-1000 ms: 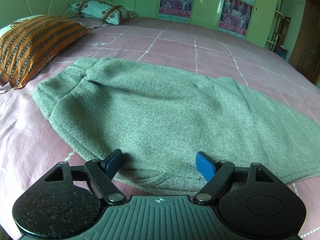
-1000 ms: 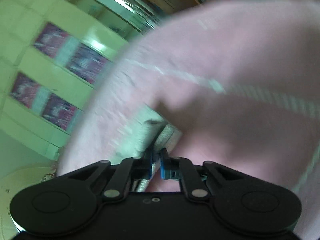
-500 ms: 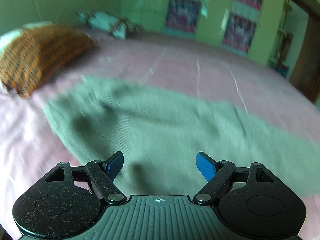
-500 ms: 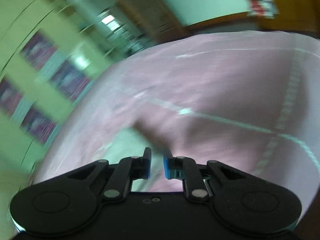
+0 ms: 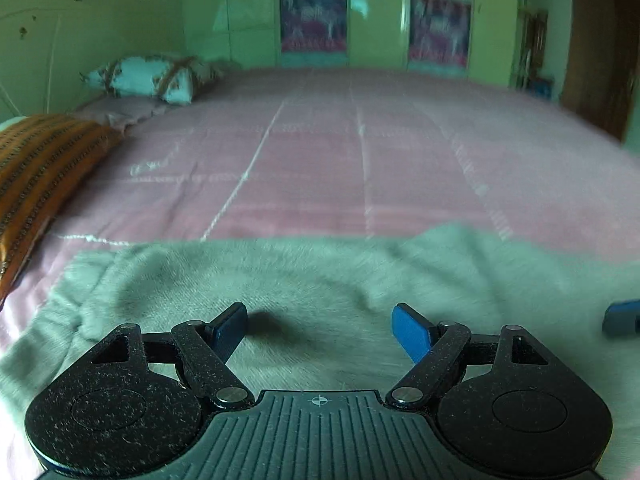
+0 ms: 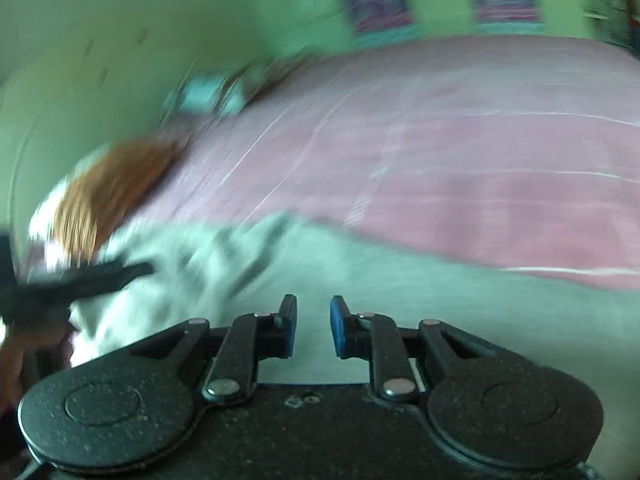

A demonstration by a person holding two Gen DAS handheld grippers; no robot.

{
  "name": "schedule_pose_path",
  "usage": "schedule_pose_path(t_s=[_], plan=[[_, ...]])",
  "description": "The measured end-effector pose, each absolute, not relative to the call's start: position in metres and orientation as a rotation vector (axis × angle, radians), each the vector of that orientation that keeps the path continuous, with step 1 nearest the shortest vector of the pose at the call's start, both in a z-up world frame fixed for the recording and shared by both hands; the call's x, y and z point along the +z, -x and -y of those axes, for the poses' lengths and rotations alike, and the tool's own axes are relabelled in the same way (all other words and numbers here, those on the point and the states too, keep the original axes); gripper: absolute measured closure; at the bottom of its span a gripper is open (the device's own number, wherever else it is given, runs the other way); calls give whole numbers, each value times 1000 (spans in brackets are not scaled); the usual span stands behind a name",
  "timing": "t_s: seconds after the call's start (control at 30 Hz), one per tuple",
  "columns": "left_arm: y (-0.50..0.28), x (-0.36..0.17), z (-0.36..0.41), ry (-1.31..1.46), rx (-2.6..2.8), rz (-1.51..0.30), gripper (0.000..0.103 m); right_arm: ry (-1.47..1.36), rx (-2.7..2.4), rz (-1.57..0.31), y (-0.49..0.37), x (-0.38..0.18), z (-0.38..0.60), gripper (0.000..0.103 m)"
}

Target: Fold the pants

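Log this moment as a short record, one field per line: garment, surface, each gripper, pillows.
garment: grey-green pants spread flat on the bed, no fold visible
surface: pink bedspread with pale grid lines
left gripper: open wide, over the pants, nothing between its fingers
right gripper: narrowly open, over the pants, holding nothing; view is motion-blurred
pillows: orange striped pillow at the bed's left edge; white patterned pillow farther back
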State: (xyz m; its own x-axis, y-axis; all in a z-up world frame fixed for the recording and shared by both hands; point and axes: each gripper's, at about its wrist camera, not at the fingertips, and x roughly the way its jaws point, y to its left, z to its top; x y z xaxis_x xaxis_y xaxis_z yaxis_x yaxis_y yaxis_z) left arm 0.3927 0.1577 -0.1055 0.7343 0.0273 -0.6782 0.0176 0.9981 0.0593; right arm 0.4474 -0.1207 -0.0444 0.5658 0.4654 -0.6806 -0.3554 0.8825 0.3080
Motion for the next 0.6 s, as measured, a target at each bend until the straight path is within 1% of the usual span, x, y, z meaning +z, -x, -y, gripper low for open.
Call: schedule_pose_path(t_s=[0.07,0.13,0.3,0.33,0.4,0.47,0.53,0.57,0.6], plan=[[-410,-121,-173,-73,70,-786,23,-79,477,-883,-459,-59,96,95],[-421,-122,-192,-19,109,-785,23,-59,412,-915,-475,-73,88,98],[-416,-108,-197,-100,117,-757,23,-110,348,-892,-494,-68,95,99],[-408,-100,-191,-121,128,-712,23,-125,346,-863,-490,-62,103,94],[-404,-90,-176,-122,71,-656,23,-141,314,-785,-486,-56,117,90],[-414,-93,-152,-149,6,-661,23,-151,270,-812,-491,-61,131,88],[-431,-113,-135,-204,1,-773,23,-146,223,-890,-498,-76,143,102],[-434,-123,-134,-206,15,-813,22,-155,219,-898,-495,-77,152,103],[-428,-122,-140,-163,30,-797,22,-149,205,-903,-490,-72,160,103]])
